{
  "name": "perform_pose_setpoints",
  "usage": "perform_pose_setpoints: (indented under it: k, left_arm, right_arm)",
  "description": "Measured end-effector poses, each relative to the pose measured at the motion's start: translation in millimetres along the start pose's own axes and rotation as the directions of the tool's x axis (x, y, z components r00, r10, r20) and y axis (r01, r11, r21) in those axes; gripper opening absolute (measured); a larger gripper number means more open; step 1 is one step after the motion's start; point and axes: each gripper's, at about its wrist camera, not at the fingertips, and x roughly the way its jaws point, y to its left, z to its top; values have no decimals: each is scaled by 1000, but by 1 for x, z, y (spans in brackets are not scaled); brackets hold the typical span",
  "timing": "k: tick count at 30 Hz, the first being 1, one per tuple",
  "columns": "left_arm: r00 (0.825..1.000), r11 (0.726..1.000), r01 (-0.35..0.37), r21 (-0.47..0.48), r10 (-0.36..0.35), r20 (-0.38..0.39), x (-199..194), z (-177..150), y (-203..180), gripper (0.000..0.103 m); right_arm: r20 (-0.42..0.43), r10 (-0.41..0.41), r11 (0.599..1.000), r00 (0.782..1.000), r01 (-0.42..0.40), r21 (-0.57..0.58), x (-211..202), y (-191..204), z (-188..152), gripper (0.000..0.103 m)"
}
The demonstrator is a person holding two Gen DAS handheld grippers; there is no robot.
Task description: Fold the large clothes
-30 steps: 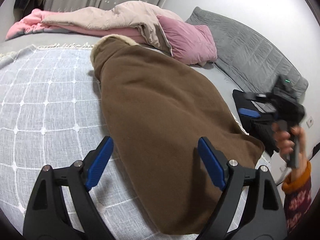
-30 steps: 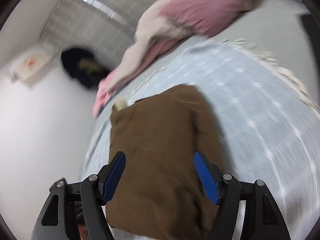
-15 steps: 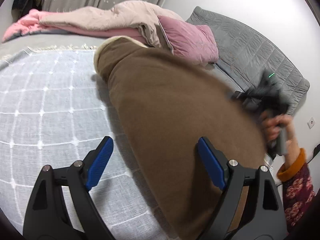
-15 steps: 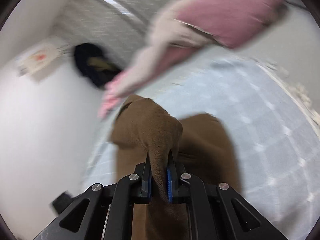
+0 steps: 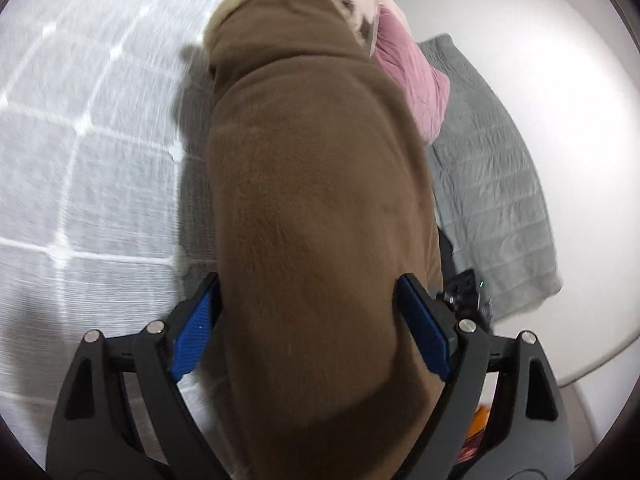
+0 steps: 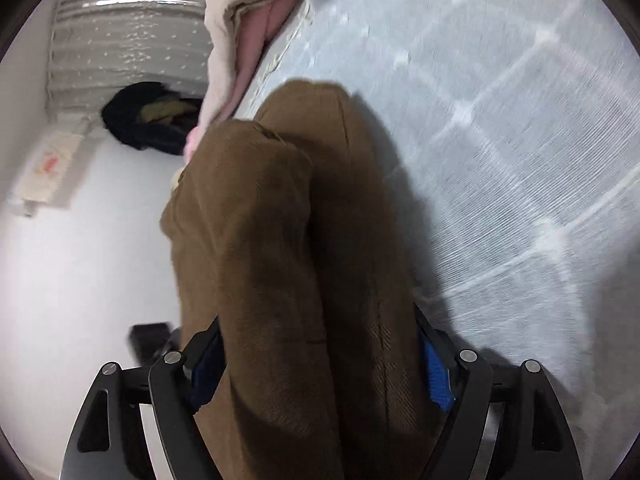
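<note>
A white bed cover (image 5: 80,168) with a woven grid pattern spreads across the bed and fills the left side of the left wrist view and the right side of the right wrist view (image 6: 520,120). On it lies the brown garment (image 5: 316,208), a thick fleecy piece folded into a long bulky strip that runs from the near edge away toward the far side of the bed; a pale lining shows at its far end. In the right wrist view the same garment (image 6: 280,260) shows a fold ridge and a stitched seam. Beyond it sits a heap of pink and cream bedding (image 5: 412,76), and a grey quilted blanket (image 5: 492,184) lies to the right of that. A dark bundle (image 6: 144,120) rests by the far wall under a dotted curtain (image 6: 128,28).

The left tool (image 5: 312,332) stands wide apart, straddling the garment's near end, its blue pads (image 5: 194,332) at either side of the cloth. The right tool (image 6: 320,368) is opening, with the bulk of the garment between its jaws and largely covering the pads.
</note>
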Motion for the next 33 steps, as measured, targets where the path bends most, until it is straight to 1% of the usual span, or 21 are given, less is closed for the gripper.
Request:
perform_pose_setpoints:
  k: [2,3,4,5,7,9,12,14,17,19,20,23,24,25,26,27,28,29,31,32,33]
  left_arm:
    - [1000,999,10,-31,-10,-1,9,0,3,87]
    - [1000,999,7,-35,-7,2,10,0,3,82]
    - [1000,1000,-14,-27,14,18,8,-2,-2,75]
    - [999,1000,-19,-13,20,28,3,-3,-6,70]
    - [999,1000,-3,11,3,41,-9,-7,-15,56]
    - [998,999,17,27,-19,53,-25,-8,-22,53]
    - [992,996,-20,88,9,128,-77,-8,-32,53]
    - [984,995,-37,95,20,176,-115,1,-29,53]
    - [966,992,-84,95,57,253,-189,17,-18,53]
    - [949,987,-130,90,98,300,-233,29,-11,53]
    - [936,981,-170,90,132,325,-261,35,-5,54]
    - [908,965,-251,79,207,364,-305,50,20,57]
    - [895,951,-299,80,250,370,-311,56,33,66]
    - [880,934,-350,78,299,369,-313,59,43,76]
    - [828,884,-466,25,426,364,-313,65,66,76]
    - [789,846,-533,-17,505,350,-313,65,79,74]
    - [737,791,-610,-57,592,326,-313,62,95,73]
    - [732,787,-614,-55,595,332,-316,55,100,73]
    - [758,815,-580,-3,541,365,-313,37,95,73]
    - [764,818,-574,26,524,375,-312,27,91,73]
    - [769,822,-568,49,508,388,-310,19,87,73]
  right_arm:
    - [-14,19,1000,1000,-19,-17,7,3,1,81]
    - [-31,46,999,998,-47,-21,13,5,-1,72]
    - [-39,73,997,997,-73,-9,17,5,-3,58]
    - [-27,90,996,996,-90,-1,19,6,-9,54]
    - [18,94,995,995,-93,-39,14,17,-16,39]
    - [50,119,989,992,-114,-93,7,40,-27,34]
    - [37,131,975,991,-122,-188,14,90,-45,33]
    - [13,118,960,993,-111,-257,35,133,-54,33]
    - [-39,170,938,985,-173,-300,78,190,-62,33]
    - [-81,204,923,976,-219,-317,118,226,-65,33]
    - [-105,216,917,971,-239,-321,137,242,-68,33]
    - [-162,231,913,959,-271,-305,201,280,-72,33]
    - [-164,220,917,962,-261,-301,222,286,-71,35]
    - [-151,185,925,971,-224,-307,236,288,-70,41]
    - [-116,82,943,990,-115,-312,257,287,-66,47]
    - [-81,-7,957,997,-17,-291,269,282,-64,53]
    - [-50,-109,965,993,93,-247,280,274,-63,52]
    - [-33,-155,965,987,144,-218,285,268,-63,53]
    - [-32,-102,972,994,92,-218,283,266,-72,53]
    - [-35,-86,967,996,74,-244,280,269,-77,53]
    - [-26,-91,961,995,81,-265,276,270,-82,53]
